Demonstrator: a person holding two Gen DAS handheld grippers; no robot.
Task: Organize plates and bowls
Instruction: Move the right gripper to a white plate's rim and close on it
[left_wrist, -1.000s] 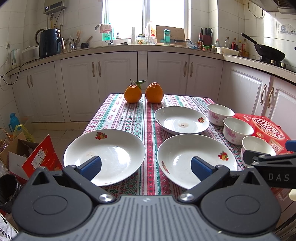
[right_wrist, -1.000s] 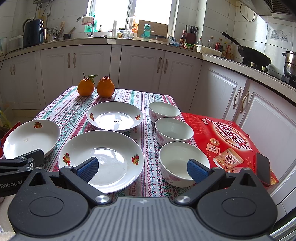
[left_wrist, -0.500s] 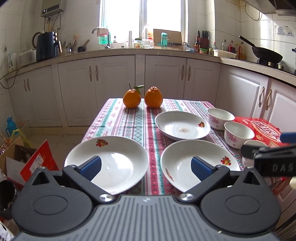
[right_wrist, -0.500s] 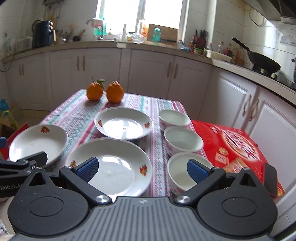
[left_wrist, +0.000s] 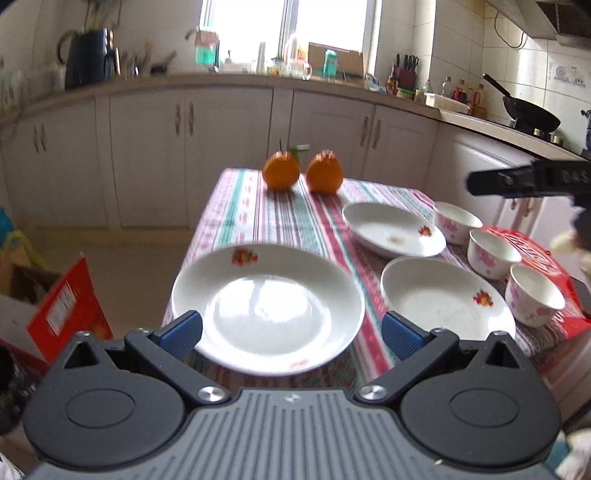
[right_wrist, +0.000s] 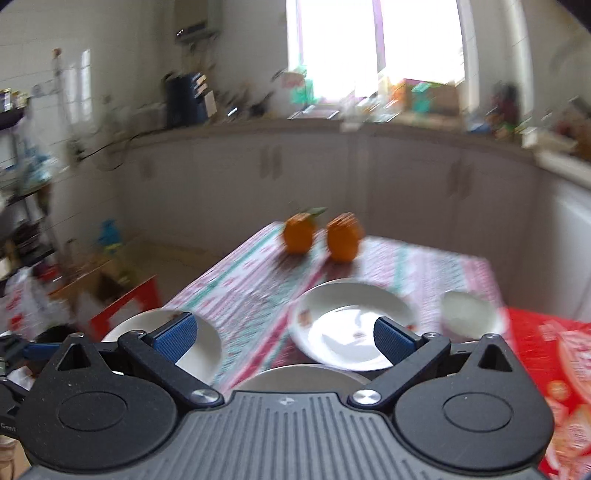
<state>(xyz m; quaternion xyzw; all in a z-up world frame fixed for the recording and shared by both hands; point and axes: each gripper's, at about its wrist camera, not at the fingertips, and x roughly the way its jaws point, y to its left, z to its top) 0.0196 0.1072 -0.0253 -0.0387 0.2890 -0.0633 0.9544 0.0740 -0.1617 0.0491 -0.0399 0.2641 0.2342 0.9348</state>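
Observation:
Three white plates with fruit prints lie on the striped tablecloth: a left plate (left_wrist: 266, 306), a near right plate (left_wrist: 443, 299) and a far plate (left_wrist: 391, 229). Three white bowls with pink flowers (left_wrist: 456, 221), (left_wrist: 493, 253), (left_wrist: 533, 295) stand in a row along the right. My left gripper (left_wrist: 291, 330) is open, and the left plate's near rim lies between its blue pads. My right gripper (right_wrist: 284, 334) is open and empty, high over the near plate (right_wrist: 299, 376); its view is blurred. It also shows as a black bar, the right gripper (left_wrist: 517, 181).
Two oranges (left_wrist: 280, 171), (left_wrist: 325, 175) sit at the table's far end. A red box (left_wrist: 535, 254) lies under and beside the bowls at the right edge. Cardboard and a red carton (left_wrist: 66, 306) stand on the floor to the left. Cabinets ring the room.
My left gripper has shifted left, so the left plate now sits centred between its fingers. My right gripper has risen and swung left, with its view now blurred.

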